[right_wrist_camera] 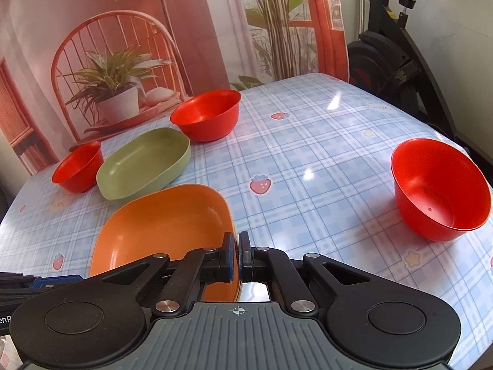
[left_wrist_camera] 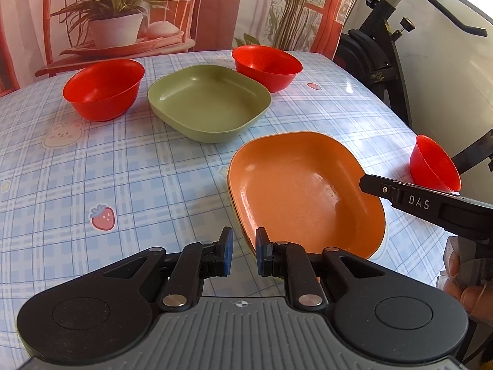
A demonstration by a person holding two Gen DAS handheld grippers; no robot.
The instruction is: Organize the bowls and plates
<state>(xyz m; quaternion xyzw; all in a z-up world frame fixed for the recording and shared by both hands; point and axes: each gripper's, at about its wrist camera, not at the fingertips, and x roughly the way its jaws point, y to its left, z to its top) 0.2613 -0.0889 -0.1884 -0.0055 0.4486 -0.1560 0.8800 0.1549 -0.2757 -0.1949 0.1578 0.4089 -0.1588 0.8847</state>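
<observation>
Right gripper (right_wrist_camera: 236, 254) clamped on the orange plate's (right_wrist_camera: 166, 228) near-right rim; left gripper (left_wrist_camera: 244, 254) beside its near-left rim, jaws apart.

The orange plate lies on the checked tablecloth (right_wrist_camera: 323, 160); the green plate (right_wrist_camera: 141, 163) sits just behind it, between two red bowls (right_wrist_camera: 78, 166) (right_wrist_camera: 208, 114); a third red bowl (right_wrist_camera: 440, 189) stands well apart to the right; the left jaws hold nothing, the plate's edge showing in the gap between them.
</observation>
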